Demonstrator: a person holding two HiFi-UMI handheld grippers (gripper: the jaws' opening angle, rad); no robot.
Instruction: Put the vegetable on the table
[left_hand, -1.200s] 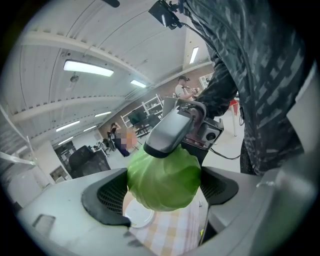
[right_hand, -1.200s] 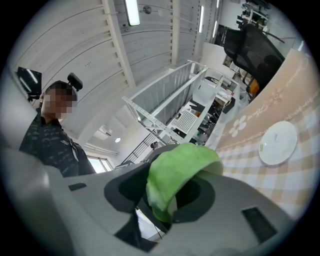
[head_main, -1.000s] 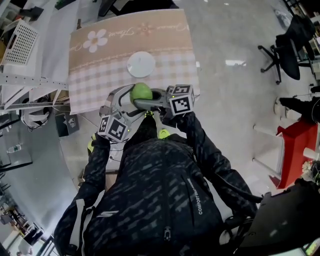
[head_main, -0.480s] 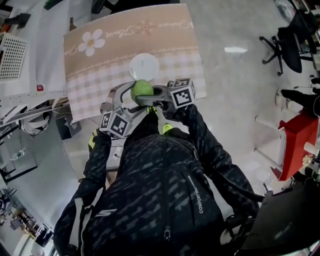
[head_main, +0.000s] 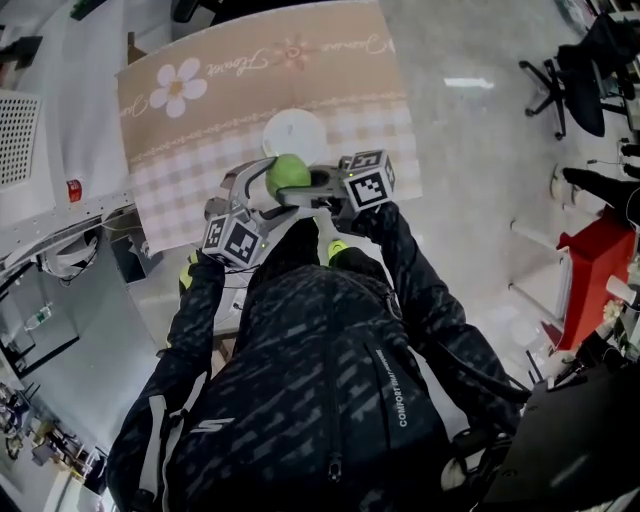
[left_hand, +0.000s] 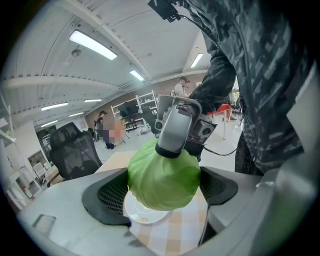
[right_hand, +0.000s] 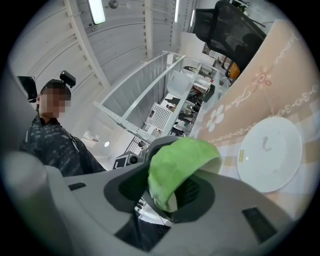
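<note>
A round green cabbage (head_main: 288, 174) hangs just above the near part of the table (head_main: 200, 110), which wears a beige checked cloth with flower print. My left gripper (head_main: 272, 172) comes from the lower left and my right gripper (head_main: 296, 182) from the right; each is shut on the cabbage. In the left gripper view the cabbage (left_hand: 164, 175) fills the gap between my left gripper's (left_hand: 162, 189) dark pads, with a right finger pressed on top. In the right gripper view the cabbage (right_hand: 180, 165) sits between my right gripper's (right_hand: 176, 186) jaws.
A white plate (head_main: 296, 128) lies on the cloth just beyond the cabbage, also shown as the plate (right_hand: 270, 152) in the right gripper view. A grey metal rack (head_main: 40, 150) stands left of the table. Office chairs (head_main: 575, 70) and a red stand (head_main: 590, 290) are off to the right.
Both grippers have carried the cabbage farther in over the table and lower, closer to the white plate. The grip on it looks the same.
</note>
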